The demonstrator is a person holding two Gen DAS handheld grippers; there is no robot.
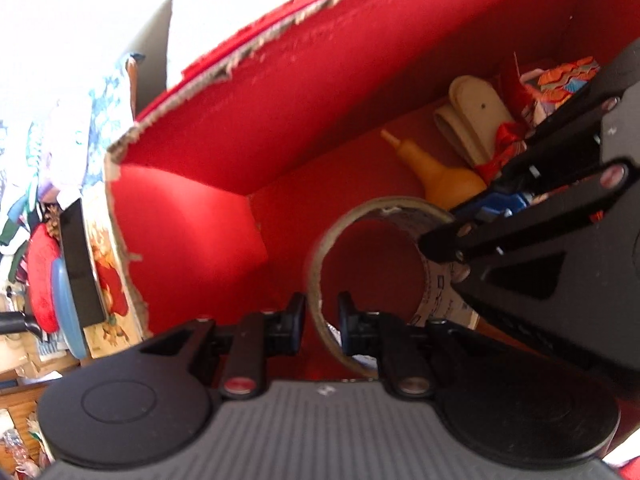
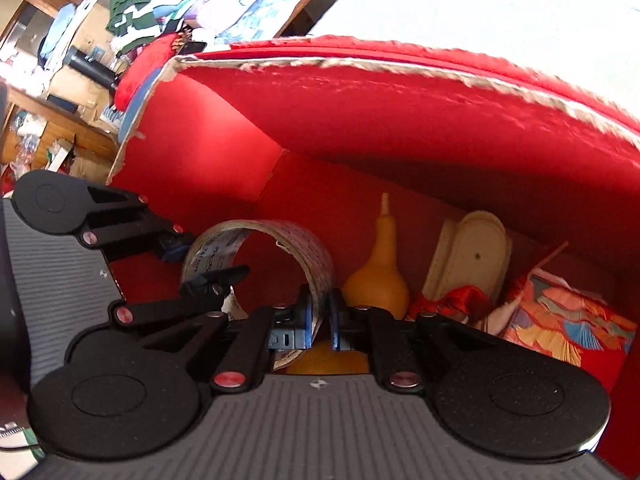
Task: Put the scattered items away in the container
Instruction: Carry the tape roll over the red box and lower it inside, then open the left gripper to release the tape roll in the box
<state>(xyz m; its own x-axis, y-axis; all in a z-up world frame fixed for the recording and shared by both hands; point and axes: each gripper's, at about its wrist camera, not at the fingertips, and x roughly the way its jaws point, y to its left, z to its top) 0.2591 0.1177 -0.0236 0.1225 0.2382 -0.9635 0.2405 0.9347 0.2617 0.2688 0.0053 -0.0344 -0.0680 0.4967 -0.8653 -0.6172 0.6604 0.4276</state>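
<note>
A roll of clear printed tape (image 1: 384,202) (image 2: 298,240) stands on edge on the floor of a red cardboard box (image 1: 280,100) (image 2: 400,120) with torn rims. My left gripper (image 1: 322,314) (image 2: 204,258) is shut on the ring's wall at one side. My right gripper (image 1: 444,228) (image 2: 320,312) is shut on the wall at the opposite side. Both point steeply down into the box. An orange nozzle bottle (image 1: 440,176) (image 2: 380,276) lies just beyond the tape.
Deeper in the box lie cream insoles (image 1: 476,120) (image 2: 476,252), a red ribbon (image 2: 460,300) and a bright patterned pouch (image 1: 560,80) (image 2: 568,320). Outside the left wall are piled clothes (image 2: 132,4), a blue plate (image 1: 66,308) and a red cloth (image 1: 42,276). The box's left half has bare floor.
</note>
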